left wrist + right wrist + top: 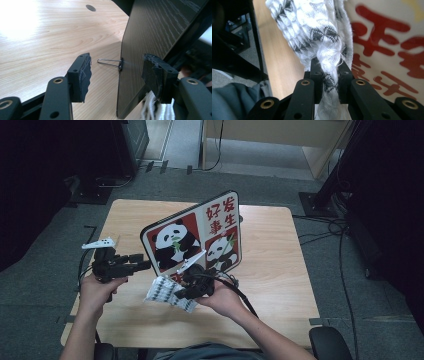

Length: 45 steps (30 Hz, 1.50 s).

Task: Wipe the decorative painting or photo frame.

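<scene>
The right gripper (329, 72) pinches the soft, light cloth (317, 32). The left gripper (117, 75) is open around the stiff board (150, 37); grab its edge.

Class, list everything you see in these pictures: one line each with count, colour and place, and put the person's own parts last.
Table: one, light wood, centre of the high view.
Board: one, cream and red with pandas and red characters in front, dark at the back, standing tilted on the table.
Clip: one, black with a wire handle, on the board's edge.
Cloth: one, white with black pattern, beside the board.
Floor: grey, around the table.
Cables: several, black, on the floor at right.
Left claw: one, black, open astride the board's edge.
Right claw: one, black, shut on the cloth.
Hands: two, holding the claws.
</scene>
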Tool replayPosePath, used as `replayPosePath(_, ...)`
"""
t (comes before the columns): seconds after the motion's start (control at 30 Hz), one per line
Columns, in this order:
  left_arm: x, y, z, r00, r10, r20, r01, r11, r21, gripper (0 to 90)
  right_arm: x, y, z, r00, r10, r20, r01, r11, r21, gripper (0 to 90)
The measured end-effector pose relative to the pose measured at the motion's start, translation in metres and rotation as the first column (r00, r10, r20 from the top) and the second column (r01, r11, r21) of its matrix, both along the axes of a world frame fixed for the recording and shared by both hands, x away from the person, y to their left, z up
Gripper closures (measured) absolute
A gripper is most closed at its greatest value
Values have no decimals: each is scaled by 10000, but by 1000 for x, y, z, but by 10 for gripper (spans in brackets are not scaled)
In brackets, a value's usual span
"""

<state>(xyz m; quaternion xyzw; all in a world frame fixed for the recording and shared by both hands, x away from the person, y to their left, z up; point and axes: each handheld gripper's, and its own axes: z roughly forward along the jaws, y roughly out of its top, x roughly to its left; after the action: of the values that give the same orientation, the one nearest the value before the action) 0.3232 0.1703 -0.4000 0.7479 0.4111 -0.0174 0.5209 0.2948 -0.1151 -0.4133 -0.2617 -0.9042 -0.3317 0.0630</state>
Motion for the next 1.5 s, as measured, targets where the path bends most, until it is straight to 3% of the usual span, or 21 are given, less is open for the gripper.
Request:
replayPosePath(0.2, -1, 6, 1, 10000, 70, 23, -70, 10000, 37, 399, -1, 7, 20, 9999, -78, 91, 78, 10000, -7, 807)
replayPosePath(0.77, -3, 21, 3, 9997, 253, 15, -252, 9996, -126, 395, -1, 36, 82, 9934, 601, 980, -602, 9982, -16, 806)
replayPosePath(1.03, -3, 25, 2, 9993, 371, 18, -371, 9989, -276, 396, 7, 49, 109, 9908, 555, 1234, -574, 9983, 121, 806)
replayPosePath(1.5, -4, 35, 2, 9980, 625, 41, -623, 9974, -351, 397, 27, 67, 143, 9892, 298, 1435, -325, 9993, 167, 806)
